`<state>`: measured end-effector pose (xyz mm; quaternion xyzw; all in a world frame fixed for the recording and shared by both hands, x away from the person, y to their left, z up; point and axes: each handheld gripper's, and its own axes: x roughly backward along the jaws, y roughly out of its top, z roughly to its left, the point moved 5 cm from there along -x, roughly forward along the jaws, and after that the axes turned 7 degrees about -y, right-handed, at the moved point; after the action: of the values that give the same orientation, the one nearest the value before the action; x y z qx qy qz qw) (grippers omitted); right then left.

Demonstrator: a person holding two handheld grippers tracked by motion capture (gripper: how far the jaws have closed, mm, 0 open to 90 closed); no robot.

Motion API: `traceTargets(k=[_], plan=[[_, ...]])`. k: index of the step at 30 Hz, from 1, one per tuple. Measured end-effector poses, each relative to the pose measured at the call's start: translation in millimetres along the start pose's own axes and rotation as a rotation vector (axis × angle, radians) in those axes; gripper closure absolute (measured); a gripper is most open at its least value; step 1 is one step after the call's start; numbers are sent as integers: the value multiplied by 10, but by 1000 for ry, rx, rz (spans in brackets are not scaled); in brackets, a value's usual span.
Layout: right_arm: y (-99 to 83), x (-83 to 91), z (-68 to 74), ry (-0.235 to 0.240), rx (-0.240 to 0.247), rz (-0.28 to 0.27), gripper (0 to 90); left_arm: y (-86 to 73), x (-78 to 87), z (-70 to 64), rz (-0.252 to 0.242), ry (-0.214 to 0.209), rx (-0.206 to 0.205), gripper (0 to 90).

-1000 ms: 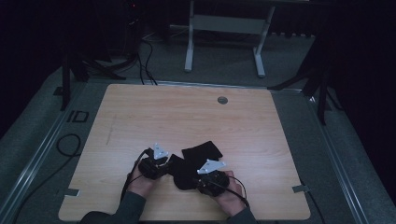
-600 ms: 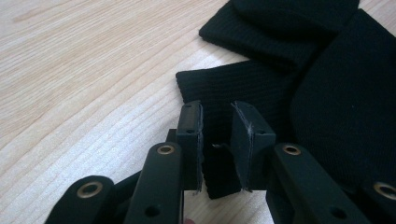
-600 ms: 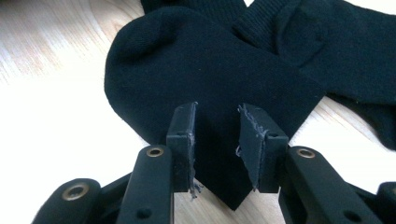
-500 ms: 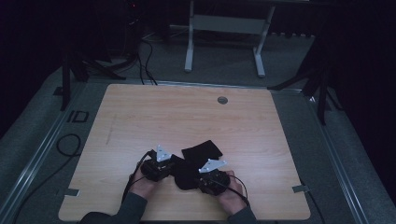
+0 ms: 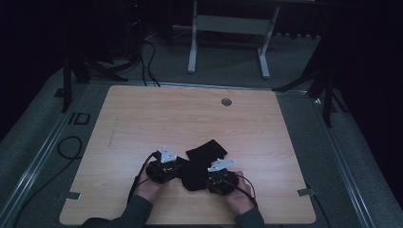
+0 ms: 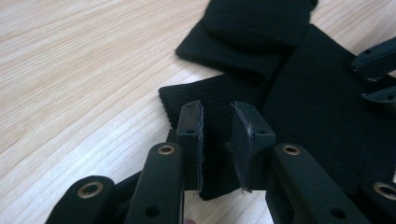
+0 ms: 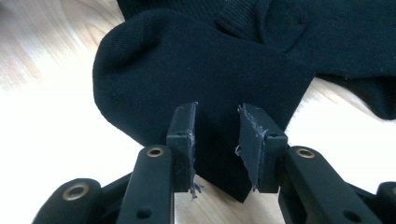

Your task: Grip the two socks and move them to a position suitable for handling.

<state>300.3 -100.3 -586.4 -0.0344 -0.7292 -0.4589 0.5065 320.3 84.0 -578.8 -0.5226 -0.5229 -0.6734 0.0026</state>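
Black socks lie in a small heap near the front edge of the wooden table. My left gripper is at the heap's left side and my right gripper at its right. In the left gripper view the left gripper is open, with a ribbed sock cuff lying in the gap between its jaws. The right gripper is open too, with a smooth corner of a black sock between its jaws. The right gripper's jaw tips reach in over the socks from the right.
A round grommet hole sits near the table's far edge. Cables run on the grey floor at left. A white table frame stands beyond the table. Tape tabs mark the front corners.
My left gripper has moved right, in against the socks. The right gripper has shifted only slightly, and the near part of the heap has bunched up between the two.
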Motion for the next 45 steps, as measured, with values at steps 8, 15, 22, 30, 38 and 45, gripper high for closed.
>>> traceTargets(k=[8, 15, 22, 30, 38, 45], plan=[[1, -3, -94, 4, 0, 6, 646, 64, -48, -29, 10, 15, -43, 740], [14, 24, -172, -89, 70, 30, 608, -8, -157, -64, 77, 52, -92, 749], [116, 84, -68, -115, 71, -24, 582, -61, -127, -66, 60, 37, -64, 760], [246, 43, 454, -4, 173, -87, 593, -108, -93, -65, 46, 31, -38, 763], [226, -159, 466, -39, 158, -58, 652, -113, -96, -68, 40, 33, -34, 768], [248, 24, 269, -27, 73, -98, 830, -114, -99, -71, 34, 35, -30, 773]])
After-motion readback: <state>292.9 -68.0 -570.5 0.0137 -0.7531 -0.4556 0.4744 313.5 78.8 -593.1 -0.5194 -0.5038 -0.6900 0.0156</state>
